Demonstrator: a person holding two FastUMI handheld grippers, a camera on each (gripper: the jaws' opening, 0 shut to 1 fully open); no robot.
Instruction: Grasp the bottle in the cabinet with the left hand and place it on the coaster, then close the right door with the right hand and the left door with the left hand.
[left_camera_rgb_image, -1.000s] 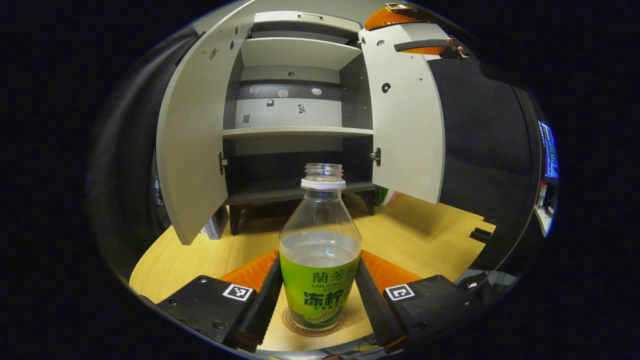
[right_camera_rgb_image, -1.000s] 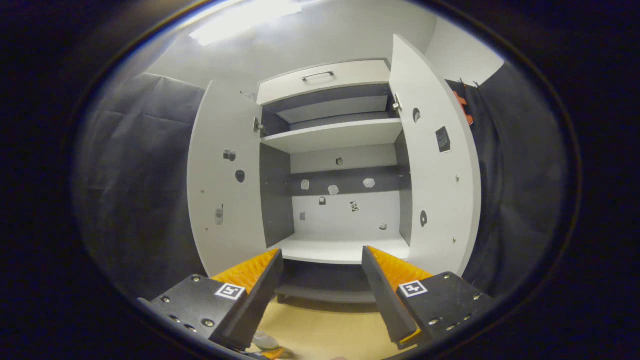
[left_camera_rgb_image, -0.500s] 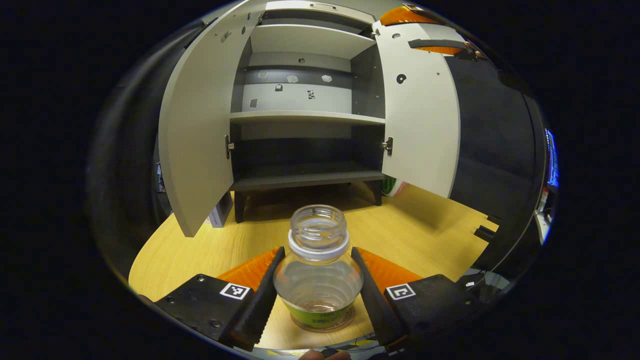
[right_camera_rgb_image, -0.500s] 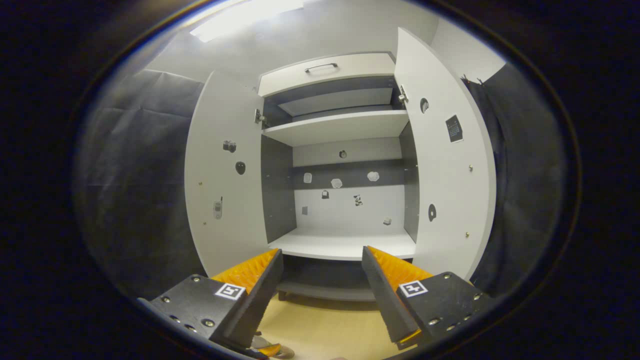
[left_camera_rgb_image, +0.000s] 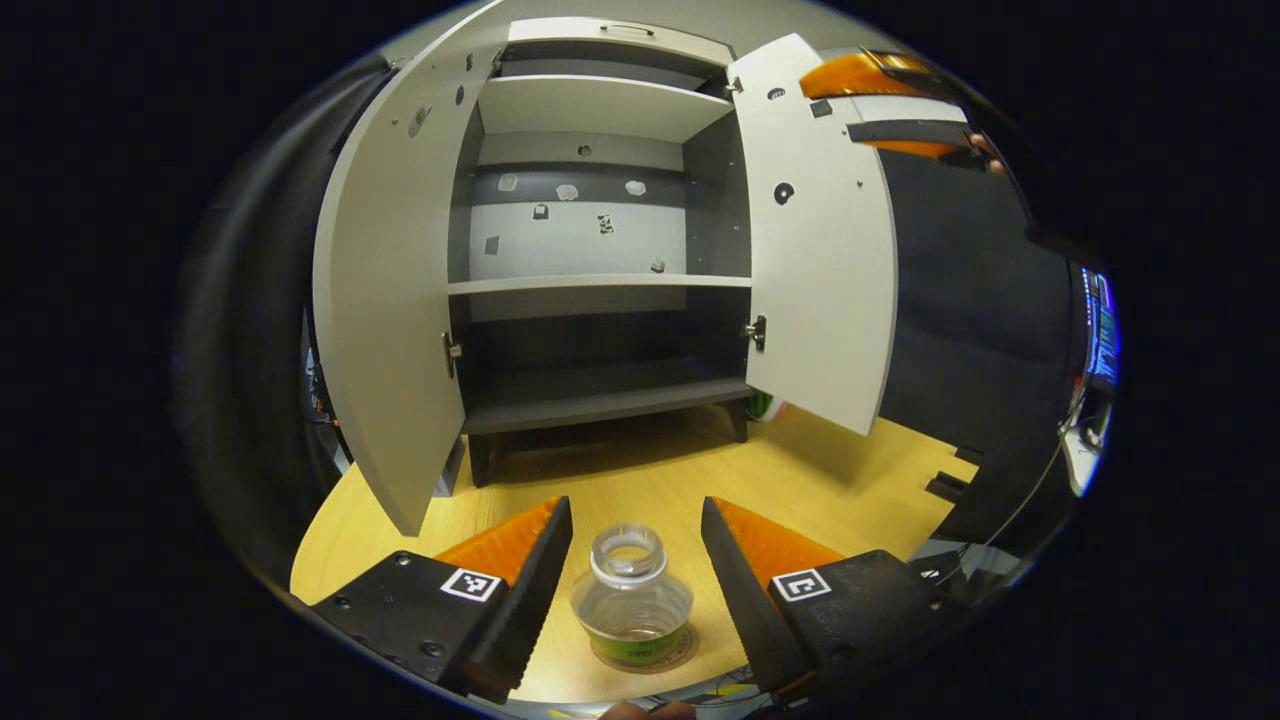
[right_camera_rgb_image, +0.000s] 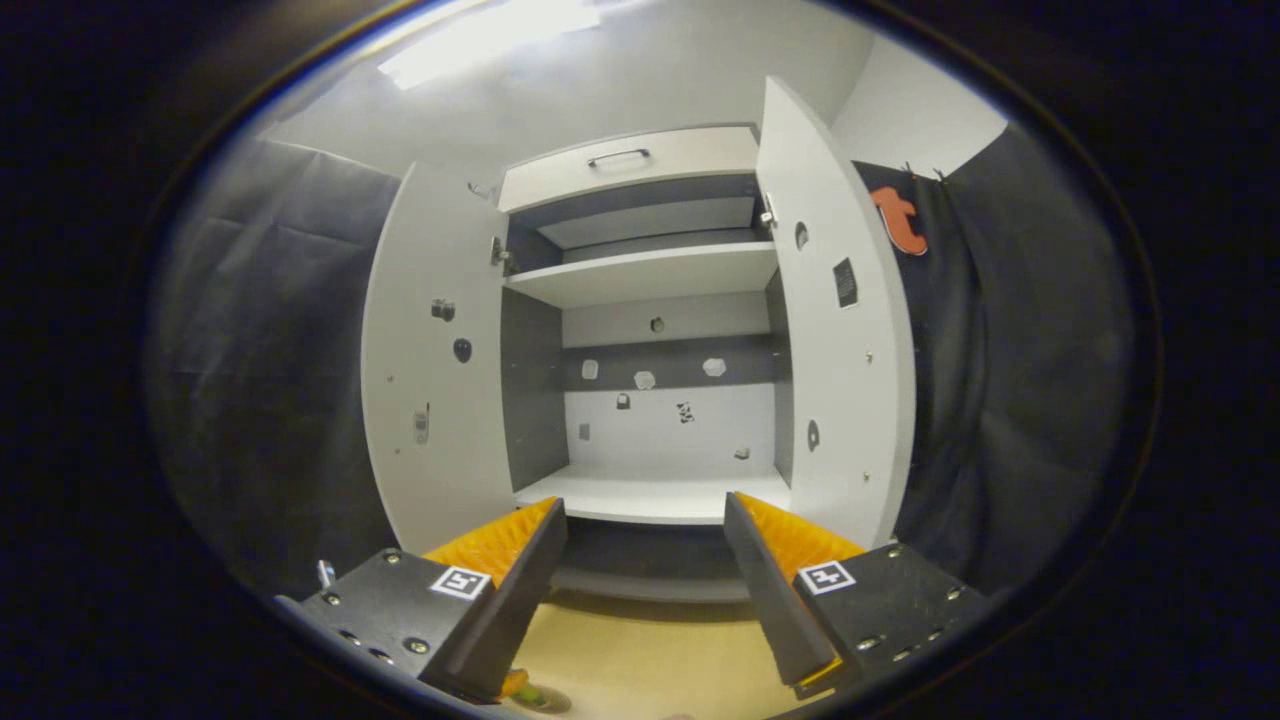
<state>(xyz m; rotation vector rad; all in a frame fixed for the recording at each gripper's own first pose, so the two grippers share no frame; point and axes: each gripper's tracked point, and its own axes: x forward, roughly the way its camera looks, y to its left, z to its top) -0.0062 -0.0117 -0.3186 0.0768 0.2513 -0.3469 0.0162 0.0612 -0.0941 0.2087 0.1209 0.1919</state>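
The clear bottle (left_camera_rgb_image: 632, 600) with a green label and no cap stands upright on the round coaster (left_camera_rgb_image: 662, 660) on the wooden table. My left gripper (left_camera_rgb_image: 635, 520) is open above and around it, its orange fingers (left_camera_rgb_image: 510, 540) apart from the bottle on both sides. The grey cabinet (left_camera_rgb_image: 600, 285) has its left door (left_camera_rgb_image: 385, 300) and right door (left_camera_rgb_image: 815, 250) swung open. My right gripper (left_camera_rgb_image: 840, 105) hovers near the right door's top. In the right gripper view, that gripper (right_camera_rgb_image: 645, 520) stands open and empty before the cabinet, between the left door (right_camera_rgb_image: 430, 370) and right door (right_camera_rgb_image: 845, 340).
The cabinet's shelves (right_camera_rgb_image: 650, 495) are bare apart from small stickers on the back wall. A drawer with a handle (right_camera_rgb_image: 620, 155) tops the cabinet. Wooden table surface (left_camera_rgb_image: 820, 470) stretches from the bottle to the cabinet's feet. Dark cloth (right_camera_rgb_image: 1000, 400) hangs on both sides.
My left gripper has lifted up and away from the bottle, which stays on the coaster and looks smaller. The right gripper has shifted slightly in front of the cabinet.
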